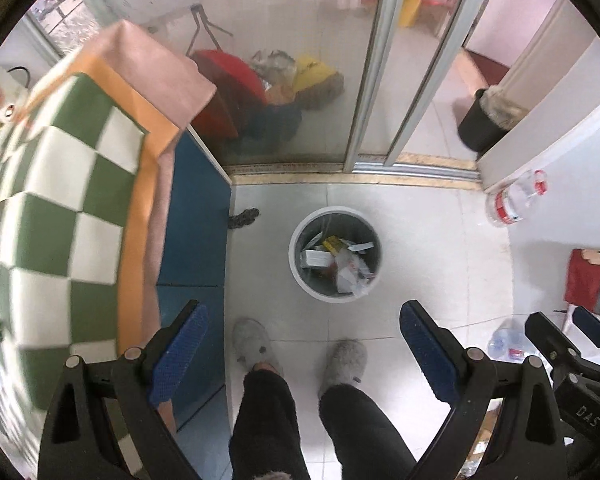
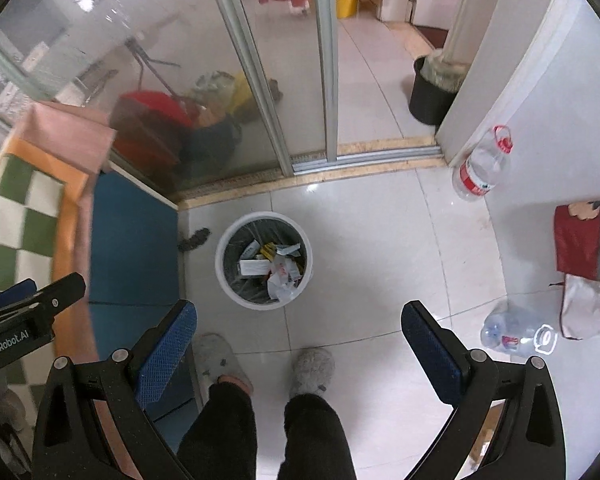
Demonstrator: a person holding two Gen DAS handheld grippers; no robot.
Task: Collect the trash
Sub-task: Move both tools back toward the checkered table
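- the trash bin (image 1: 334,254) (image 2: 263,260) is a round white pail with a dark plastic liner, standing upright on the floor ahead of the person's feet and near the blue panel of the table.
- the trash (image 1: 336,258) (image 2: 274,264) lies inside it: white paper boxes, a yellow wrapper and a crumpled clear bag, all below or at the rim.
- the left gripper (image 1: 302,326) hangs above the floor on the near side of the bin, its jaws spread wide with nothing between the blue textured pads.
- the right gripper (image 2: 299,326) is held the same way, jaws wide apart and empty; each gripper's black frame shows at the edge of the other's view.
- the person's slippers (image 1: 256,346) (image 2: 312,368) are grey and fuzzy, below dark trouser legs, just short of the bin.
- the floor (image 1: 420,240) (image 2: 380,232) is glossy pale tile with thin grout lines, ending at a tan threshold strip.
- a sliding glass door (image 1: 300,60) (image 2: 180,80) in a metal frame stands beyond; through it, red and yellow bundles are piled up, blurred.
- the table (image 1: 196,220) (image 2: 132,240) at the left has a blue side and a cloth in green and white checks with orange and pink borders.
- a clear plastic bottle (image 1: 514,200) (image 2: 482,168) with a red label and red handle stands against the white wall; another bottle (image 2: 516,330) lies on its side near a red bag (image 2: 576,240).
- a black bucket (image 1: 482,120) (image 2: 430,96) sits past the doorway.
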